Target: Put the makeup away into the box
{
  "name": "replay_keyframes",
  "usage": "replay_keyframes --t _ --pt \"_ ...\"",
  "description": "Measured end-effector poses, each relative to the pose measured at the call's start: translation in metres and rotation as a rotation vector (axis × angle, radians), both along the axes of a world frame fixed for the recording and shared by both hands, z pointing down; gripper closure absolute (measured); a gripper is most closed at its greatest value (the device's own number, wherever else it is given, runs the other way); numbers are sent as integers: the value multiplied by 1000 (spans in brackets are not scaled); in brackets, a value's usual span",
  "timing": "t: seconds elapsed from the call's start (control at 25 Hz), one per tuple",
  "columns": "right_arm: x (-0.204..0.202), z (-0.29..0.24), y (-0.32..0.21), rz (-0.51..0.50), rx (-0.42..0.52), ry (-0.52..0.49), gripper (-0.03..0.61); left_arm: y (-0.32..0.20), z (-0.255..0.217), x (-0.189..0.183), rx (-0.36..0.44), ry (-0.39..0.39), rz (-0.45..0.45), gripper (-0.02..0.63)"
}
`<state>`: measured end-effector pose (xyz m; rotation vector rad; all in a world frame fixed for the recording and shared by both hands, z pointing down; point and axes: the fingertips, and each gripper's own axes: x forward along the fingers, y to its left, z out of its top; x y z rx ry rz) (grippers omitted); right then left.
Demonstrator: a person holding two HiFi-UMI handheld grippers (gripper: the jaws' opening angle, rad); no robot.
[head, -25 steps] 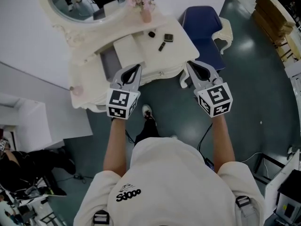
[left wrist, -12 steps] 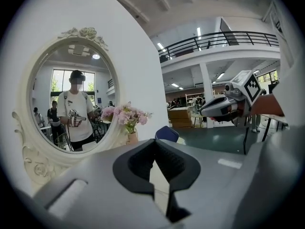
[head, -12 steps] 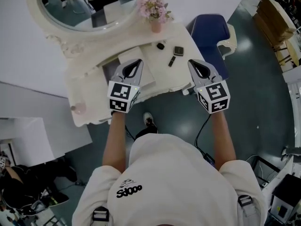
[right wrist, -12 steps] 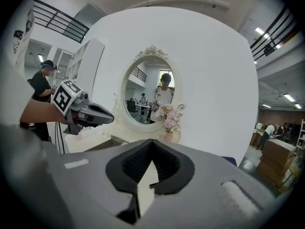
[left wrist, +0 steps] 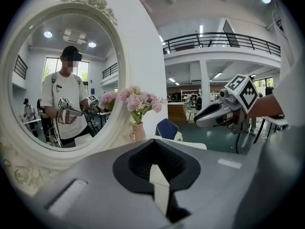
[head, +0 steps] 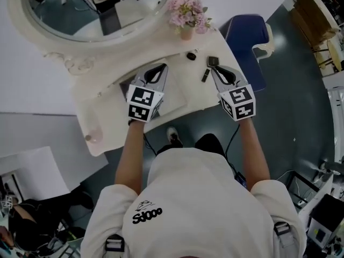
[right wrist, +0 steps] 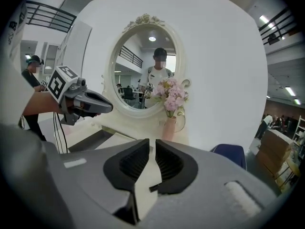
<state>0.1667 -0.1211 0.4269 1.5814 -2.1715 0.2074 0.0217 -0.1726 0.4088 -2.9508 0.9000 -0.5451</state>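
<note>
Head view: forearms (head: 130, 155) outstretched over dresser (head: 102, 117), left hand-held gripper (head: 160, 67) clenched, right hand-held gripper (head: 215, 70) empty, just opening.

Open lab hall with a staged dressing corner: ornate vanity table (head: 99, 109), oval mirror (head: 91, 9), mezzanine railing (left wrist: 224, 39), cardboard boxes (head: 317, 15).

The tabletop (head: 102, 117) is cream white, and the mirror frame (head: 80, 47) too. The flowers (head: 188, 9) are pink, in a pale pink vase (head: 186, 34). The makeup pieces (head: 213, 62) are black. The chair (head: 248, 34) is dark blue, the floor (head: 301, 106) dark grey-green.
</note>
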Motion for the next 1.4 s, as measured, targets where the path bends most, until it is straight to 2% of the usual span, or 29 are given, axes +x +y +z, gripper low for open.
replay_keyframes --t 0.24,0.44,0.6,0.76,1.0,1.12,1.28,1.4 --pt "4 41 -43 -35 -86 -26 515 -20 29 2 -58 -36 -31 595" --pt "8 82 -80 -121 -189 7 494 -35 59 -10 -162 -64 -146 595" --pt "10 119 -104 -206 -264 40 494 -43 70 -6 -208 -71 -227 595" --pt "12 151 -125 -252 -324 73 491 -44 73 -4 -226 -78 -293 595" --pt "11 189 -149 -293 -380 134 453 -38 83 -3 -250 -100 -350 595" --pt "9 202 -153 -293 -419 123 443 -34 87 -5 -265 -111 -376 595" --pt "3 215 -156 -330 -433 173 420 -32 87 -8 -273 -99 -413 595" --pt "-3 221 -160 -358 -429 195 425 -31 90 -11 -271 -98 -431 595"
